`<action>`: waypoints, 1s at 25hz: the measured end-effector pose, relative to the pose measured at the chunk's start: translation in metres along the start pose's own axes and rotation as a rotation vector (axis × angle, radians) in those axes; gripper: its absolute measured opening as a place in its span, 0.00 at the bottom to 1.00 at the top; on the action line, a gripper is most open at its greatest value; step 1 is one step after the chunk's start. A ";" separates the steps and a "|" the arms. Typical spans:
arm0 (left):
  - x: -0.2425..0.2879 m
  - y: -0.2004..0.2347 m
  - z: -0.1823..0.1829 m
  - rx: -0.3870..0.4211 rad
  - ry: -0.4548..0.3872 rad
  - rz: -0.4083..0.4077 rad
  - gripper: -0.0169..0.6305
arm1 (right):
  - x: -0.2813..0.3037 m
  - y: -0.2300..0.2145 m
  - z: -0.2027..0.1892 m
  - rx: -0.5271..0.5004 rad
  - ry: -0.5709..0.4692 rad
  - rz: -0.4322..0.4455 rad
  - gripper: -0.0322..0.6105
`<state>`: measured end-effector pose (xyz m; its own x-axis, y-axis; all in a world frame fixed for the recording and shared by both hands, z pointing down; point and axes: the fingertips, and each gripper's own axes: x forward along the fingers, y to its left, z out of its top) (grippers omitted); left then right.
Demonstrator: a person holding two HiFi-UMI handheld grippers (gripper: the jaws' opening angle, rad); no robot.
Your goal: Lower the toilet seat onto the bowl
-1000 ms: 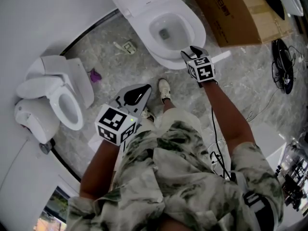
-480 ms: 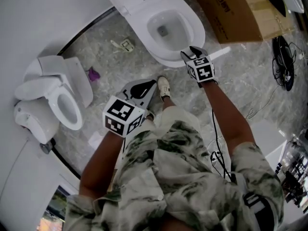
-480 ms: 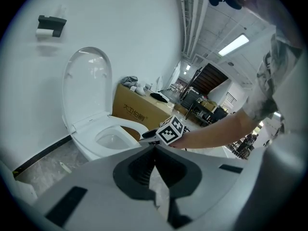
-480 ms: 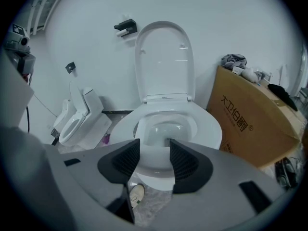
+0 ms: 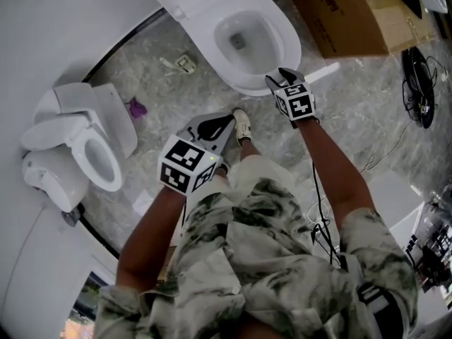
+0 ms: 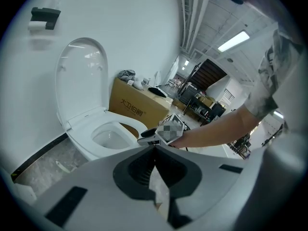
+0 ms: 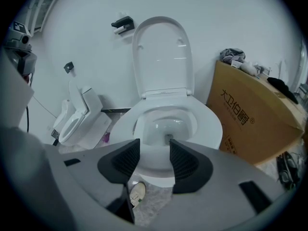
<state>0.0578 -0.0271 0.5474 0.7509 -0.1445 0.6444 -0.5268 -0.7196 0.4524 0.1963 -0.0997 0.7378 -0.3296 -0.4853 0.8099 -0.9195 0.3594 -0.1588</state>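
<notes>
The white toilet [image 5: 247, 41] stands at the top middle of the head view. Its lid [image 7: 161, 54] stands upright against the wall, and a white ring [image 7: 211, 124] lies flat around the bowl opening. My right gripper [image 5: 281, 76] is at the bowl's front rim, open; in the right gripper view the gripper [image 7: 154, 148] frames that rim with nothing between its jaws. My left gripper [image 5: 227, 120] hangs lower left, away from the bowl, above the floor. In its own view the gripper [image 6: 154, 147] has its tips together and holds nothing.
A second small white toilet [image 5: 85, 150] sits on the floor at the left. A cardboard box [image 5: 353, 13] stands right of the toilet. Black cables [image 5: 420, 83] lie far right. A purple scrap [image 5: 136, 109] and small debris [image 5: 185, 64] are on the marble floor. The person's shoe [image 5: 241, 127] is below the bowl.
My left gripper has risen and moved right, closer to the toilet. The right gripper has stayed at the bowl's front rim.
</notes>
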 end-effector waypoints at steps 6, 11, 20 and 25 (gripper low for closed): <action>0.008 0.003 -0.005 -0.004 0.007 0.001 0.06 | 0.008 -0.003 -0.011 0.014 -0.001 0.005 0.38; 0.014 0.009 -0.010 -0.009 0.015 0.011 0.06 | 0.016 -0.006 -0.025 0.020 -0.001 0.009 0.37; 0.029 0.016 -0.021 -0.020 0.032 0.021 0.06 | 0.031 -0.011 -0.045 0.035 -0.003 0.017 0.37; 0.040 0.015 -0.022 -0.019 0.041 0.015 0.06 | 0.037 -0.014 -0.055 0.040 -0.002 0.023 0.37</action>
<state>0.0710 -0.0294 0.5933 0.7260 -0.1271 0.6759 -0.5457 -0.7046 0.4536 0.2084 -0.0788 0.8013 -0.3513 -0.4788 0.8045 -0.9194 0.3388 -0.1998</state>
